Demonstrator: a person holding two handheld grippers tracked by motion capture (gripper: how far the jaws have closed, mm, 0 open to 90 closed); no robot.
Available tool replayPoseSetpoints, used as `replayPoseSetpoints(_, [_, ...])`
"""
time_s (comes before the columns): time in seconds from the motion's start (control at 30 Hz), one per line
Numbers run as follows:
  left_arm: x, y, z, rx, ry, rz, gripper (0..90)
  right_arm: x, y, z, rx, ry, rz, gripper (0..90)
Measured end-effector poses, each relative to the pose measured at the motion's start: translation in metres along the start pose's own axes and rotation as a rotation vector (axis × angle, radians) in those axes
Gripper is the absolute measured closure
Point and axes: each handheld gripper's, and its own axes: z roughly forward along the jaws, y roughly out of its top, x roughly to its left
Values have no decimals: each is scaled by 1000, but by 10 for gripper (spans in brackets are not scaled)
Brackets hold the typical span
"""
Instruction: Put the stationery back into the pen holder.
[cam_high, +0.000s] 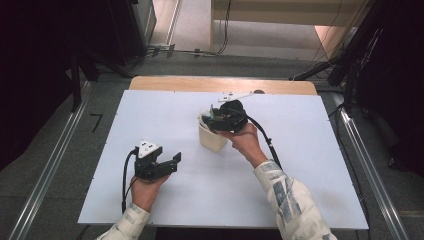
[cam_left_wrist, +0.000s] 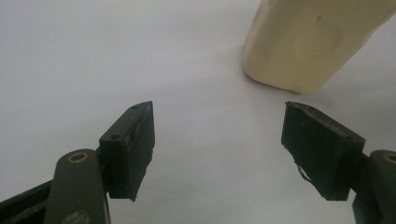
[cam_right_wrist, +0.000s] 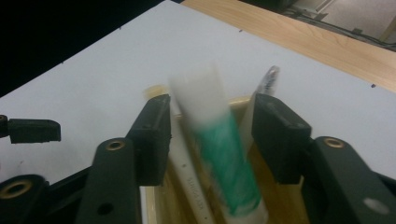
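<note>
Right gripper (cam_right_wrist: 210, 135) poised over the cream cup (cam_high: 212, 138) near mid-table, jaws parted, not pressing on the green-and-white tube (cam_right_wrist: 219, 154) standing tilted between them inside the cup, beside a white toothbrush (cam_right_wrist: 187, 172). Left gripper (cam_left_wrist: 217, 149) rests low on the white table (cam_high: 300, 165), well apart from the cup, jaws wide and empty.

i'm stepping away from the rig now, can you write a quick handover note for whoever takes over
Right tongs: over the cream cup, jaws open, clear either side of the green-and-white tube, which stands blurred in the cup.
Left tongs: open, empty, low over the white table, the cup ahead.
In the cup too: a white stick-like item and a thin clear-wrapped item.
Done: tube in the cup, it seems.
Left: lift the right tongs away; check that the tube has settled.
</note>
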Motion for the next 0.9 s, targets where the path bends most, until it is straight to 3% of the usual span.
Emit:
replayPoseSetpoints(0.47, [0, 0, 0, 0, 0, 2, 268, 2, -3, -3, 13, 1, -17, 304])
replayPoseSetpoints(0.9, [1, 0, 0, 0, 4, 2, 268, 4, -8, -12, -14, -16, -55, 228])
